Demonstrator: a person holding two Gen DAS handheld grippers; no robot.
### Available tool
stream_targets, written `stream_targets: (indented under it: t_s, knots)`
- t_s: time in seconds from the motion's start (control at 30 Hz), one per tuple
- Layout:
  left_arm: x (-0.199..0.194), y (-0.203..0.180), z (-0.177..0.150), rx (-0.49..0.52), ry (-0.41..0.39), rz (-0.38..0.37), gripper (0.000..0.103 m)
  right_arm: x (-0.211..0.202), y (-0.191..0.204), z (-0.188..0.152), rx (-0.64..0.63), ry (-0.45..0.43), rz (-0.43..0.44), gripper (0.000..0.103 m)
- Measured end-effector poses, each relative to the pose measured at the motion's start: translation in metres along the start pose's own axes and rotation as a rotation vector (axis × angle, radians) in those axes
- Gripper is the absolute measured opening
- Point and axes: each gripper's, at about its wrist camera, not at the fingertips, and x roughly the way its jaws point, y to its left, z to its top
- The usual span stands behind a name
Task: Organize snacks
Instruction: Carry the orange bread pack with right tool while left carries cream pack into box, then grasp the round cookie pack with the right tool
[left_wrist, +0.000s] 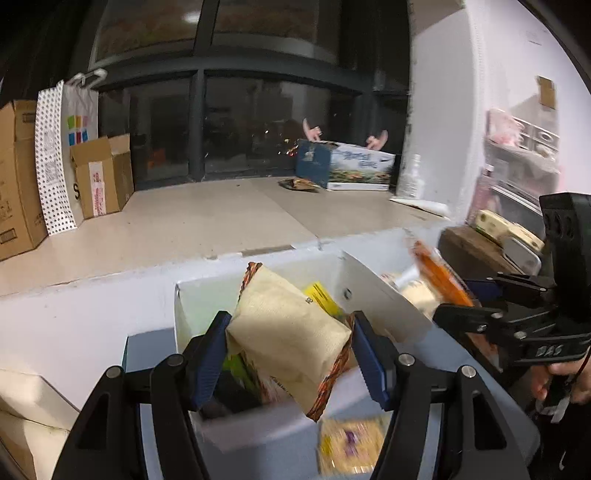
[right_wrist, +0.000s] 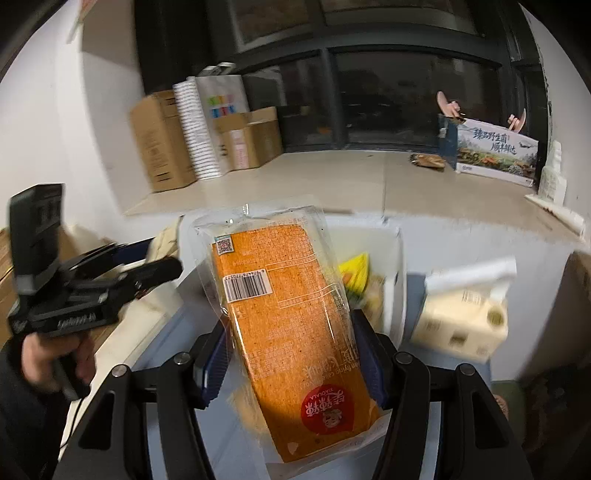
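Two tongs, each gripping a snack above the white box.

My left tongs (left_wrist: 290, 354) pinch a beige packet (left_wrist: 288, 339); my right tongs (right_wrist: 291, 365) clamp an orange snack pack (right_wrist: 291, 325). Both hang over the white box (left_wrist: 258, 432) on the desk (left_wrist: 92, 321), cardboard boxes (left_wrist: 99, 177) against the window behind.

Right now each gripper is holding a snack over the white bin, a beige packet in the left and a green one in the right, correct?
Not quite. The right gripper holds an orange packet, not a green one, as the right wrist view shows. The rest stands: the left gripper holds the beige packet over the white bin.
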Motion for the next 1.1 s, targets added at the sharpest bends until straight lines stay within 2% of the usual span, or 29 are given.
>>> stream_targets:
  t_s: [0.17,0.2,0.23,0.3,0.37,0.4,0.47,0.6,0.8,0.93,1.1]
  knots:
    - [0.050,0.019,0.020,-0.018,0.051,0.037,0.070,0.055,-0.017,0.036,0.026,0.063,-0.060,0.065]
    - [0.059,0.023,0.022,-0.027,0.062,0.052,0.073,0.066,-0.021,0.042,0.034,0.074,-0.055,0.067]
    - [0.070,0.029,0.024,-0.046,0.091,0.048,0.085,0.075,-0.025,0.045,0.035,0.089,-0.046,0.070]
    - [0.082,0.038,0.022,-0.069,0.146,0.082,0.103,0.091,-0.030,0.050,0.032,0.116,-0.107,0.094]
    - [0.082,0.042,0.019,-0.068,0.131,0.089,0.103,0.092,-0.036,0.052,0.040,0.102,-0.143,0.103]
    - [0.080,0.044,0.017,-0.069,0.126,0.088,0.103,0.090,-0.039,0.051,0.064,0.094,-0.136,0.103]
    - [0.074,0.043,0.010,-0.060,0.116,0.082,0.103,0.084,-0.043,0.048,0.095,0.074,-0.112,0.103]
    - [0.055,0.035,-0.001,-0.036,0.104,0.081,0.103,0.062,-0.039,0.042,0.075,0.036,-0.110,0.103]
    - [0.000,0.003,-0.025,0.001,0.050,0.006,0.103,0.005,-0.017,0.020,0.040,-0.042,-0.044,0.103]
    - [-0.039,-0.025,-0.053,0.037,0.005,-0.034,0.103,-0.034,-0.001,-0.014,-0.001,-0.082,0.016,0.103]
    - [-0.076,-0.057,-0.095,0.046,-0.012,-0.045,0.103,-0.068,0.017,-0.073,-0.025,-0.070,0.068,0.103]
